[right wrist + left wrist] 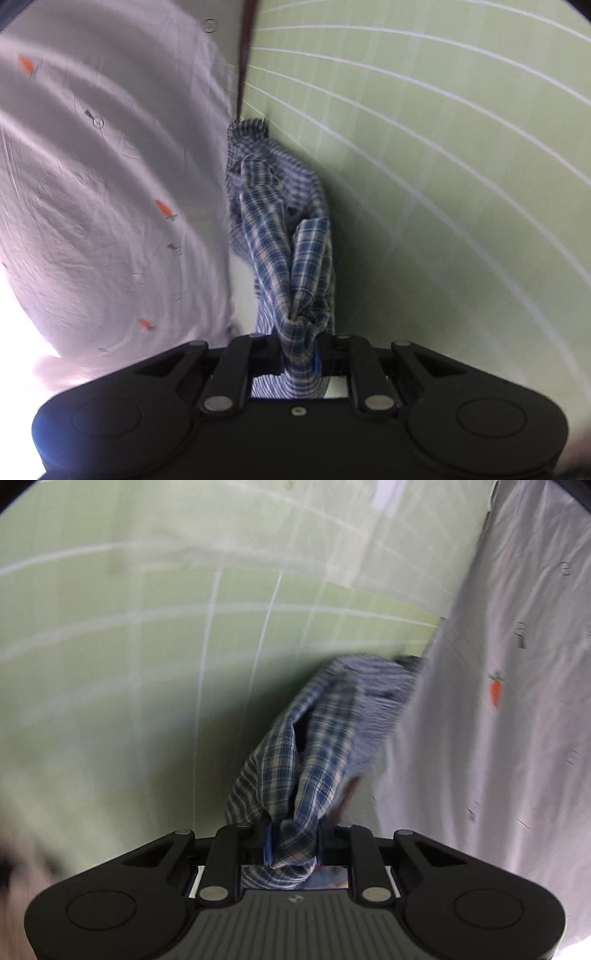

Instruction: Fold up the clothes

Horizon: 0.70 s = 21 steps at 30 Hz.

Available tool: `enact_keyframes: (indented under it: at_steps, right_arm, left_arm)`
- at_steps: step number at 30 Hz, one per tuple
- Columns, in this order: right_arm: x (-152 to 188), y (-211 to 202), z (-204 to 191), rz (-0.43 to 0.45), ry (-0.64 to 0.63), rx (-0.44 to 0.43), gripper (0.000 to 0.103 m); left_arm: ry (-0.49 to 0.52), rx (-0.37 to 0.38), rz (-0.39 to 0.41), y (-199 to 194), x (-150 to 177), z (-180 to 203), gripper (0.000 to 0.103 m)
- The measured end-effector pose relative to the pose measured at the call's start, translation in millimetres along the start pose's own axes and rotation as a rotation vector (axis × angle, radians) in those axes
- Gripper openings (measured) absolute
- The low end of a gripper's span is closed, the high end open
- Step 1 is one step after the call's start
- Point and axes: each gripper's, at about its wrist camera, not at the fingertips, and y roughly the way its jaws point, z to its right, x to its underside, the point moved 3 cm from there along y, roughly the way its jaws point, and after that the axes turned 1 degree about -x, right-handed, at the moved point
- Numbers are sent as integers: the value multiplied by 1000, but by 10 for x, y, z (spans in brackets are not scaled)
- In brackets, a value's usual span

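Two grippers, each clamped on the same blue and cream checked garment.

Left gripper (293, 840): jaws pressed together on a bunched fold of the checked garment (314, 738), cloth squeezed between the black fingers, a blue pad visible at the left finger. From the grip, cloth running forward and away in a loose twisted rope, with a dark opening in the folds near the middle. Far end of the cloth blurred, next to the edge of a white sheet (498, 720) printed with small orange carrots and grey marks. To the left and behind, a green mat (129, 664) with a white grid of lines.

Right gripper (299, 356): jaws closed tight on another bunch of the checked garment (280, 229), gathered into a knot-like pinch just in front of the fingers, blue pads visible on both sides of the cloth. From there, cloth stretching forward in long folds. White sheet (92, 184) with carrots on the left side, green mat (443, 184) with grid on the right side, garment along the border between them. Whether resting on the surface or lifted off it: cannot tell. Much motion blur in both views.
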Motion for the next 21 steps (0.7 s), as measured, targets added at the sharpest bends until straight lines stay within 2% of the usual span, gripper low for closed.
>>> enact_keyframes:
  at_steps: [3,5,8,12,15,17,21]
  right_arm:
    - [221,-296,-18,-32,62,30,15]
    - [364,-403,14,-35,108,57,15]
    - [491,-391,193,-16,280,70,15]
    - [558,-346,207,37,441,27,16]
    - [495,-264,80,59,482,-21,24]
    - [418,-206,-3,77,507,-51,25]
    - [184,-58,-204,78,464,-75,25]
  left_arm:
    - [-65,-8,20,-328,329,-69,23]
    - [-177,-23,62,-388,398,-214,23]
    - [-310,4,124,-434,418,-385,23]
    - [-348,78,153,-473,462,-334,28]
    - [-365,135,179,-433,423,-197,31]
    - [-355,148,190,-359,368,-56,31]
    - [-326,189,183,-173,256,222,31]
